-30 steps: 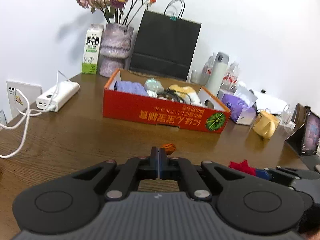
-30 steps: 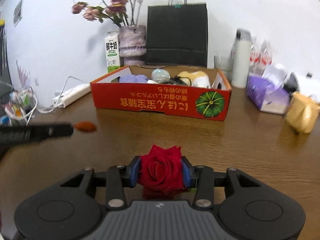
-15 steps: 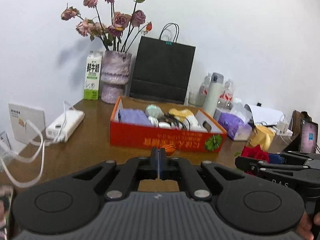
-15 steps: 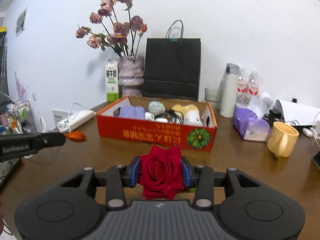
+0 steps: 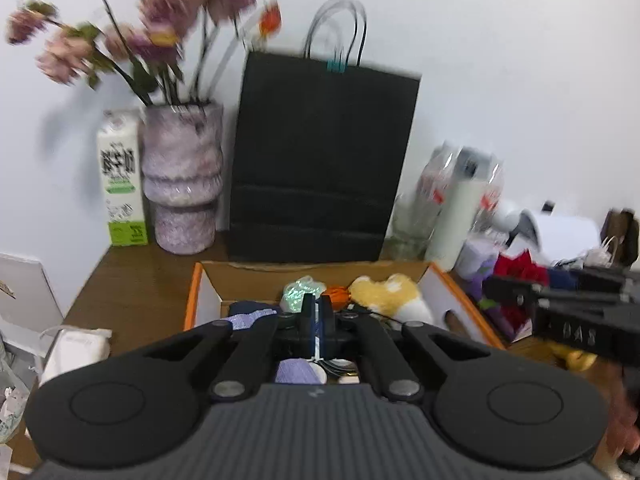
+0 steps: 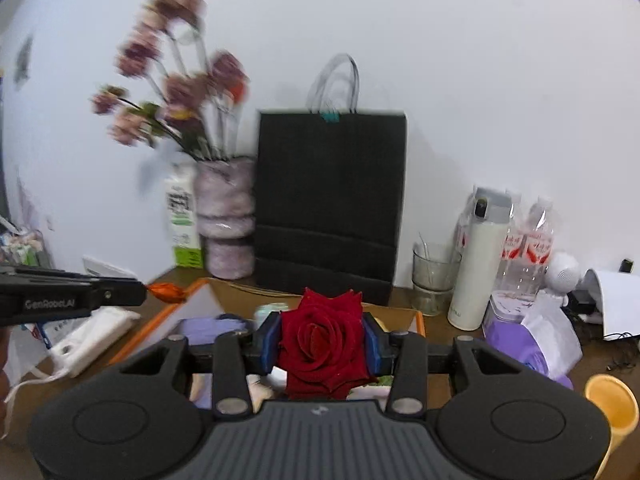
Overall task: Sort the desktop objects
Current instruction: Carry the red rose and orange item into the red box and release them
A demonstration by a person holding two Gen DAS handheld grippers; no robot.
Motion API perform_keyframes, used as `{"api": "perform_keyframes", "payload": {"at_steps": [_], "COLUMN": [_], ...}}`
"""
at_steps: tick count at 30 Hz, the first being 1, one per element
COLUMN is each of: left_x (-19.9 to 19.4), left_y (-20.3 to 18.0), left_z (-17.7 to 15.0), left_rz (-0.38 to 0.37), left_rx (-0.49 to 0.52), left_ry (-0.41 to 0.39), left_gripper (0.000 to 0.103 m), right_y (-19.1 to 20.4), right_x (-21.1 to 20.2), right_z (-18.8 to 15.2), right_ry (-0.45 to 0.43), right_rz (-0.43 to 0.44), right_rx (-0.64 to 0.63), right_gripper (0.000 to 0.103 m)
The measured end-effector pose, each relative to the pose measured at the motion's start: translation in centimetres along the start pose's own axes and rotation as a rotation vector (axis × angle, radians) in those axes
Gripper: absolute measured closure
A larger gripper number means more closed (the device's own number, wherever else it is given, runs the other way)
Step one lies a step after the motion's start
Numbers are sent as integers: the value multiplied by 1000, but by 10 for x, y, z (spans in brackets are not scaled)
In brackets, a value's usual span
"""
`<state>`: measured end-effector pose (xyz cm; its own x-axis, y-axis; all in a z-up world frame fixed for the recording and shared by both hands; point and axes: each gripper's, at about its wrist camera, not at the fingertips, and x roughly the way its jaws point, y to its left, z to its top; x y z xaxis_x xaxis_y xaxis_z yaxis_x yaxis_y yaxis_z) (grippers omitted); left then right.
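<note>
My right gripper [image 6: 323, 340] is shut on a red rose [image 6: 322, 336] and holds it above the orange cardboard box [image 6: 160, 314]. My left gripper [image 5: 316, 316] is shut on a small orange flower bud [image 6: 168, 292], seen from the side in the right wrist view above the box's left rim; in the left wrist view the bud [image 5: 338, 292] peeks past the fingertips. The box [image 5: 192, 300] holds a purple cloth [image 5: 248, 316], a glittery ball [image 5: 300, 288] and a yellow plush toy [image 5: 388, 288]. The right gripper with the rose [image 5: 520, 268] shows at the right.
Behind the box stand a black paper bag [image 5: 324, 152], a purple vase of dried flowers [image 5: 182, 176] and a milk carton [image 5: 120, 176]. A white flask [image 6: 480, 256], water bottles [image 6: 528, 248], a glass [image 6: 432, 276], purple tissue pack [image 6: 532, 344] and yellow mug [image 6: 612, 404] crowd the right. A power strip [image 6: 92, 340] lies left.
Both grippers have risen and moved forward from the table to over the box, each still holding its flower. The views are blurred by motion.
</note>
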<state>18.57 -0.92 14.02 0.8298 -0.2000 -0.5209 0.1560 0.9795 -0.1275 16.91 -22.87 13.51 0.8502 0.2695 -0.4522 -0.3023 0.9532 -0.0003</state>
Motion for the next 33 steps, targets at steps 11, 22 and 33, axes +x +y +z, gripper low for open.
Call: {"api": "perform_keyframes", "payload": {"at_steps": [11,22,33], "left_x": [83,62,-11], "left_y": [9,18,-4], "left_z": [-35,1,-67], "left_rz": [-34,0,153], "left_rx": [7,-8,-24], "left_ry": [171,128,23], "left_gripper": [100,12,3], "right_y": [-4,-3,10], "right_x": [109,97,25], "right_z": [-28,-4,-48], "right_ry": [303,277,156], "right_rz": [114,106,-41], "right_rx": [46,53,46], "right_gripper": [59,20,16]}}
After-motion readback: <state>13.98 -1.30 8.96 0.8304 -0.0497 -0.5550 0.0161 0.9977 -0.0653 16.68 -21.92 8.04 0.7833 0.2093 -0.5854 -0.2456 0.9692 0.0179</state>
